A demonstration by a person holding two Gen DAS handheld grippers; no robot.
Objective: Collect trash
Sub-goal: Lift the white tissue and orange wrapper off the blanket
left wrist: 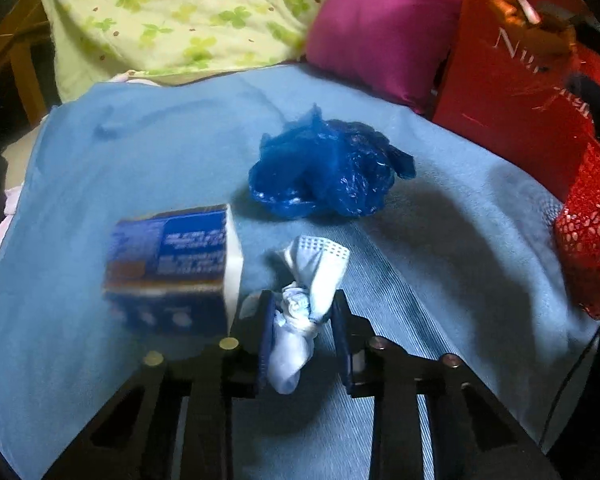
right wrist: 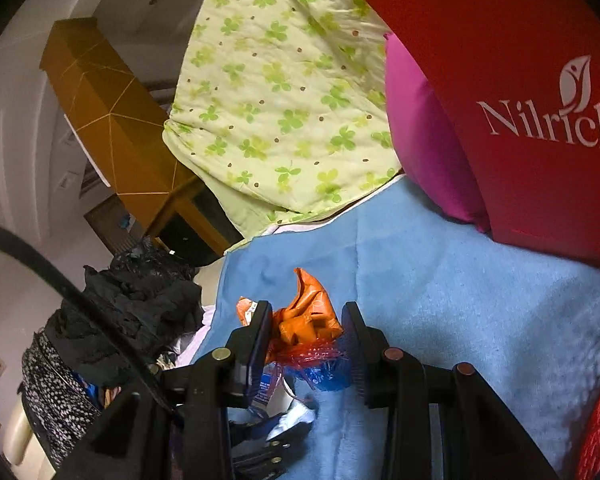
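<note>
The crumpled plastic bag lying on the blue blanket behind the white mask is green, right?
No, the crumpled plastic bag is dark blue, not green. The left wrist view shows it lying on the blue blanket behind the white mask.

Black claw [left wrist: 302, 320] frames, blue pads, brass and copper screws.

Knotted pale-blue mask [left wrist: 300, 312] in my tongs, lower centre; crumpled blue bag [left wrist: 328, 168] mid-frame; blue box [left wrist: 172, 268] left; orange wrapper [right wrist: 310, 316] gripped.
</note>
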